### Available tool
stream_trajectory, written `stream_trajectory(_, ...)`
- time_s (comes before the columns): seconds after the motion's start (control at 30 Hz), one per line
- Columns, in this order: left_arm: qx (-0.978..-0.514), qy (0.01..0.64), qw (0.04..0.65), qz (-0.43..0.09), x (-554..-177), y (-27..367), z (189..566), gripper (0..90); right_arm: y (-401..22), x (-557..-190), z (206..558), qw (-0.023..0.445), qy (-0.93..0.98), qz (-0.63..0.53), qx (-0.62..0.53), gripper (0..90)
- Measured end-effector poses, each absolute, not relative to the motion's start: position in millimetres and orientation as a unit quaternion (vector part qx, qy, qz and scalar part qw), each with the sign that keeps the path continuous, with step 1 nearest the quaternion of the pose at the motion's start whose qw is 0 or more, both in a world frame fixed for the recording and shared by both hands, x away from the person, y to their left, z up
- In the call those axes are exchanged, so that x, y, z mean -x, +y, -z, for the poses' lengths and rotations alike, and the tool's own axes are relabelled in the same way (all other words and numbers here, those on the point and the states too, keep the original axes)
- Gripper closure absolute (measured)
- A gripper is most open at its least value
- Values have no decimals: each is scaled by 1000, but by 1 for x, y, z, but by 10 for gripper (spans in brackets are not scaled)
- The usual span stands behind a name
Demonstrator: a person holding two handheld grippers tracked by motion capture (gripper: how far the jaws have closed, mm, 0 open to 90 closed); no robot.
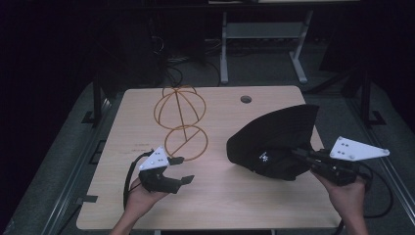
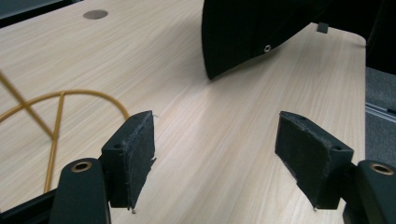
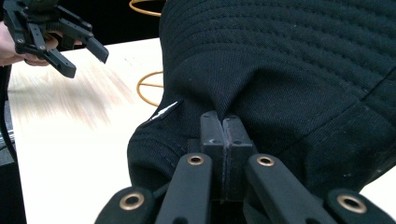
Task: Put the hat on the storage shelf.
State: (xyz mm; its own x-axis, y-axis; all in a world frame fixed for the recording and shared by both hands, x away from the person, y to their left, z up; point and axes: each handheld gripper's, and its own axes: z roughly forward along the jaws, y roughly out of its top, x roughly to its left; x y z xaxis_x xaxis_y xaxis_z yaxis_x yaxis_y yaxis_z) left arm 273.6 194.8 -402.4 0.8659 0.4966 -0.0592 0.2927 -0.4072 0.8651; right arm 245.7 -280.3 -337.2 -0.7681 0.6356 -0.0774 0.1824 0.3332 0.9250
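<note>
The right gripper [image 1: 299,154] has its jaws clenched on a fold of the black hat [image 1: 274,142], holding it tipped up over the right half of the table [image 1: 215,205]. The left gripper [image 1: 183,169] hangs with its jaws released and nothing between them, near the gold wire stand [image 1: 180,120].

The step in hand looks like getting the hat onto the stand. To do it well, the free gripper should probably take the brim on the far side, so the opening stays spread and the cloth does not sag. A pinch on one fold alone may let the hat twist.

The hat's long axis runs from lower left to upper right in the high view, with the brim's peak pointing toward the far right corner.
</note>
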Motion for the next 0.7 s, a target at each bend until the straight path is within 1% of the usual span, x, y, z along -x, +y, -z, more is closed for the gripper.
stream_trajectory(0.2,-832,246,487,-106,-273,205,409,272,-277,-251,329,214,789,-517,-253,897)
stream_trajectory(0.43,-825,258,490,-110,-274,214,412,267,-271,-256,317,219,792,-516,-243,897)
stream_trajectory(0.53,-826,257,488,-114,-274,216,413,266,-267,-260,312,222,792,-517,-235,897)
stream_trajectory(0.7,-828,254,486,-118,-273,219,415,255,-262,-265,305,215,795,-517,-234,897)
